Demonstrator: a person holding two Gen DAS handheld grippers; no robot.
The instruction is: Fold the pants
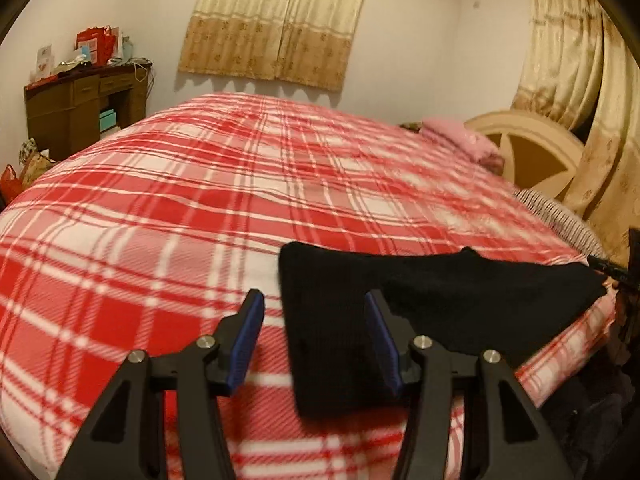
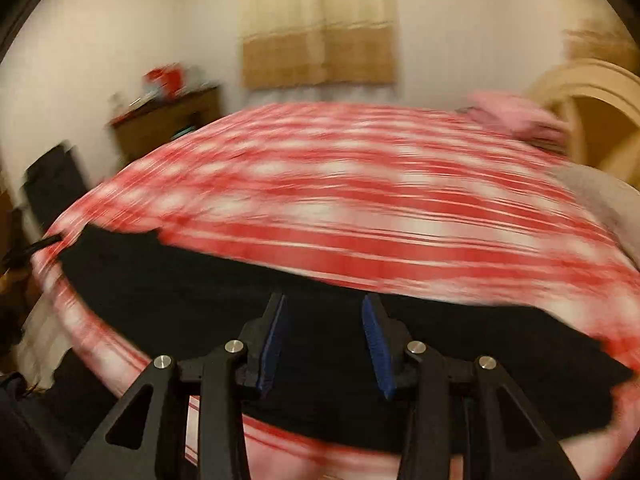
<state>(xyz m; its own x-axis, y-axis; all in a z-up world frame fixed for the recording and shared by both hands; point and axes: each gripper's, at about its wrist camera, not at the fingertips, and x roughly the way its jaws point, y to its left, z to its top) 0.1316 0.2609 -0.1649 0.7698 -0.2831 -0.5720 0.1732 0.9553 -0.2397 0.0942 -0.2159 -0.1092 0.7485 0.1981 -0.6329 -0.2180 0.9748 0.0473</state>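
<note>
1. You get warm, dim indoor light in both views, with soft shadows under the curtain.
2. Your right wrist view is smeared sideways; the plaid blanket streaks.
3. Fisheye bending and dark corners frame both pictures.

Matt black knit pants on a fleecy plaid blanket — dark wooden desk.
</note>
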